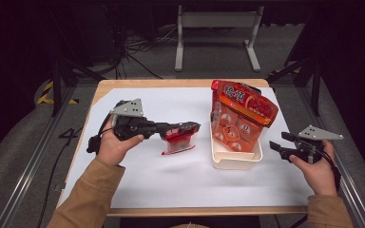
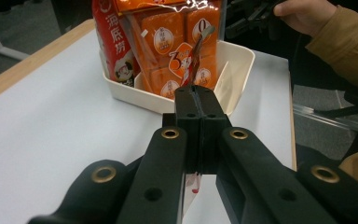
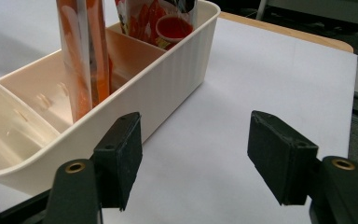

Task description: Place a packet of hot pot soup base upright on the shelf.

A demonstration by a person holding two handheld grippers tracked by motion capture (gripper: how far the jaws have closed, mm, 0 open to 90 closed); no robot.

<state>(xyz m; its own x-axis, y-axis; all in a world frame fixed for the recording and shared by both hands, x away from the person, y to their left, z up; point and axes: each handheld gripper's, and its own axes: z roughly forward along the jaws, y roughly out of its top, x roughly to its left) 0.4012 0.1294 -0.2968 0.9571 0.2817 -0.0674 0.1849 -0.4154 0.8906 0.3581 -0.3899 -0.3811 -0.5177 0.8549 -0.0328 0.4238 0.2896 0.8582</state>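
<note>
High view: left gripper (image 1: pixel 192 127), clamped on the small red sachet (image 1: pixel 178 140), should carry it level to the cream tray (image 1: pixel 235 161); right gripper (image 1: pixel 279 145) gapes empty.

Sachet (image 2: pixel 196 51) print too small

The high view looks forward and down from above the person's side, taking in the whole table (image 1: pixel 138 190). The left gripper view looks along its closed jaws toward the cream bin (image 2: pixel 235 60) just ahead. The right gripper view sits low and close, the same bin (image 3: pixel 168 88) ahead-left of its jaws.
</note>
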